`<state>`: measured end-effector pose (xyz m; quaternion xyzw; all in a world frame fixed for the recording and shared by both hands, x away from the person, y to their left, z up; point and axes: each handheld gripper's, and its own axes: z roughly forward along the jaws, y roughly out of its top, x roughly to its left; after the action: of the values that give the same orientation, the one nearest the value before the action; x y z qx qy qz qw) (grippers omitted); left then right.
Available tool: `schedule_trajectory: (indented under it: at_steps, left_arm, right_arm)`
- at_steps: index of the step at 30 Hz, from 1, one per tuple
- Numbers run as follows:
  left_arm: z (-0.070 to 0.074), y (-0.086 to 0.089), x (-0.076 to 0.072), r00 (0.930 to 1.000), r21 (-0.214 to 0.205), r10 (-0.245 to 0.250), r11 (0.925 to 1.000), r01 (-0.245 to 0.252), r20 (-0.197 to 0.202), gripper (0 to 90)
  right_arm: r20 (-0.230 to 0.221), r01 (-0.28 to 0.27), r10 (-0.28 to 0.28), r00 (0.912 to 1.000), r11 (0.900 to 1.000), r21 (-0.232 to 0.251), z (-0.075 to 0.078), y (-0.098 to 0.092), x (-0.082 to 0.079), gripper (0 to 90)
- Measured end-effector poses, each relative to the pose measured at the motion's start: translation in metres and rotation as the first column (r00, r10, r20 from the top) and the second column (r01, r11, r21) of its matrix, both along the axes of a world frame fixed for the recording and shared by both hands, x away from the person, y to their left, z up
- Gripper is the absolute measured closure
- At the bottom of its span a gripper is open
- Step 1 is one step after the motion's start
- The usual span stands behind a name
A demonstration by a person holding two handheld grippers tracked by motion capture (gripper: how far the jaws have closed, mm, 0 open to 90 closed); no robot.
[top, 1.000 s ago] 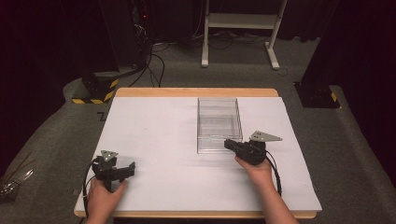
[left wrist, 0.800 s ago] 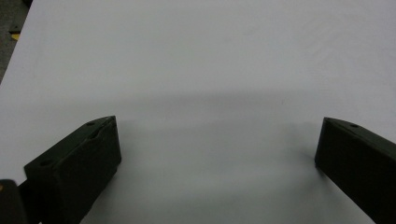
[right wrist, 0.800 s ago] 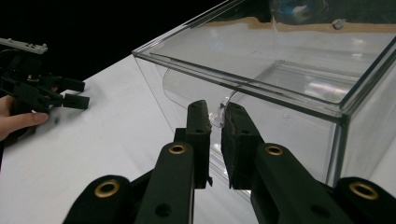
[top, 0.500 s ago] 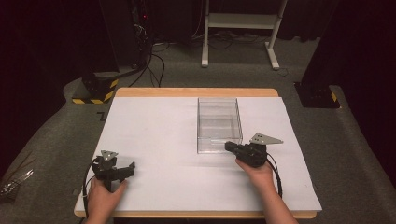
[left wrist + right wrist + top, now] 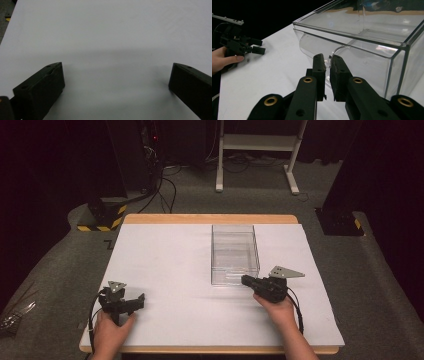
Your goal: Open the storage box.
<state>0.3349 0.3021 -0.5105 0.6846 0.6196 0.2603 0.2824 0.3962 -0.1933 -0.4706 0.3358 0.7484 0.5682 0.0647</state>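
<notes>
Clear bin gripped at its near wall, centre of the high view.
Right gripper has its fingers pinched narrow on the bin's curved front lip; left gripper rests lower left, fingers wide over bare table.

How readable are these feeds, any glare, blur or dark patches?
High view: white table cover evenly lit, surroundings dark, clear box faint. Right gripper view: sharp, reflections streak the box walls, background black. Left gripper view: soft, with a broad shadow across the cover between the jaws.
</notes>
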Motion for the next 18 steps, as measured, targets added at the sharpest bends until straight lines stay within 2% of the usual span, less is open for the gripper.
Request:
schedule_trajectory:
  at_steps: [18]
  left_arm:
    - [0.0,0.0,0.0,1.0,0.0,0.0,1.0,0.0,-0.001,0.4]
  right_arm:
    - [0.002,-0.023,0.023,0.9997,0.9997,-0.005,0.001,-0.003,-0.015,83.6]
